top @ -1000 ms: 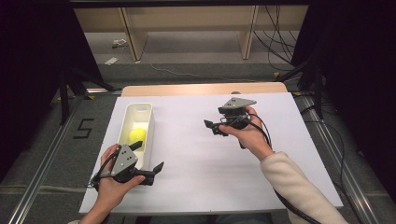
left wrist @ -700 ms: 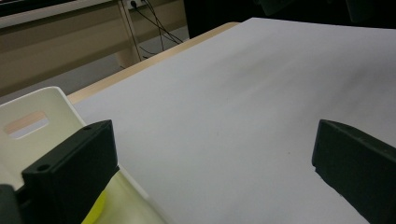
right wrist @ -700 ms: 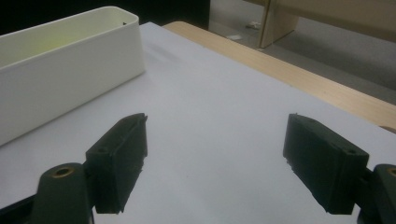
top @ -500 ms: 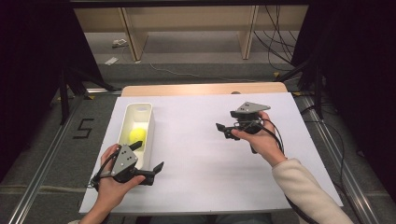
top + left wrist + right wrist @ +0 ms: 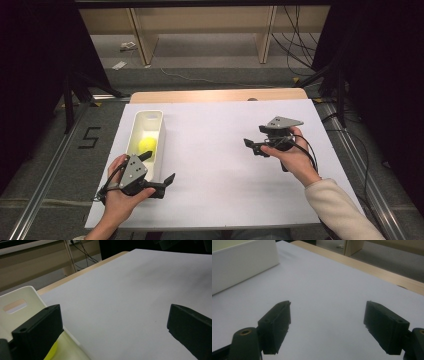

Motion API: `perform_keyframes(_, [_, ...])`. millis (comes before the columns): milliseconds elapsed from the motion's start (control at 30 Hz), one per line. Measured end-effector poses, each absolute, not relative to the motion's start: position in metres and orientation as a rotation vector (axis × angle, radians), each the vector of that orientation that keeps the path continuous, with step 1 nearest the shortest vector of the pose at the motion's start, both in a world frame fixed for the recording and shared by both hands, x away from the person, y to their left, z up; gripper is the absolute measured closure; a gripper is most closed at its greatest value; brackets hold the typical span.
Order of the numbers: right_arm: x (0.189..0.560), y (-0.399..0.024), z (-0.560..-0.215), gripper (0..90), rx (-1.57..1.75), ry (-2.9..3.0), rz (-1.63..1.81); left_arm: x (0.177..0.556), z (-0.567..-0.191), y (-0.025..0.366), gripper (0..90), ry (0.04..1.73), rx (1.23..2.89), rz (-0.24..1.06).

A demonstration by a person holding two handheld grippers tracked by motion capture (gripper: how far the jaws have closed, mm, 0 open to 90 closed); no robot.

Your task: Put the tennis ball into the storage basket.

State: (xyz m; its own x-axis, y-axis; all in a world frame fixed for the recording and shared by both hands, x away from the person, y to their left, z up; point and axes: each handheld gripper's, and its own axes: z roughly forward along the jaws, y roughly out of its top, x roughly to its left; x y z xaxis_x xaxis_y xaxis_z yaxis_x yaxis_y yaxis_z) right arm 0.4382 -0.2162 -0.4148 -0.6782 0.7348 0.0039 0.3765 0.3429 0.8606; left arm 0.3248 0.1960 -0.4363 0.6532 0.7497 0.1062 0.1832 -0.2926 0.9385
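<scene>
A long white bin [image 5: 159, 131] lies on the left of the white table, and a yellow ball [image 5: 147, 145] rests inside it. My left gripper [image 5: 158, 168] is held at the bin's near end, open and empty, with one jaw over the bin's rim. In the left gripper view its jaws [image 5: 112, 315] stand wide apart, with the bin [image 5: 22, 297] and a sliver of the ball [image 5: 51, 353] beside the left jaw. Right of centre, my right gripper [image 5: 253, 147] hangs open above bare table and points left. In the right gripper view it [image 5: 327, 307] holds nothing, and the bin's wall [image 5: 242, 262] is far off.
The white sheet [image 5: 215, 165] covers the table, leaving a wooden strip [image 5: 215, 95] along the far edge. Beyond the table are a wooden shelf frame [image 5: 200, 30] and cables on the floor. Black stands flank both sides.
My right gripper has drifted to the right and slightly nearer the person, still open. The left gripper, the bin and the ball have stayed put.
</scene>
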Motion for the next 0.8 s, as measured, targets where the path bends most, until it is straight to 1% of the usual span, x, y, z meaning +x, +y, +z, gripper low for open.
perform_keyframes(300, [0.426,-0.235,-0.425,22.4,1.021,2.226,1.264,0.325,-0.436,0.196,0.0,0.748,1.82,0.673])
perform_keyframes(800, [0.404,-0.256,-0.432,22.1,1.041,2.22,1.272,0.326,-0.437,0.197,0.0,0.751,1.818,0.675])
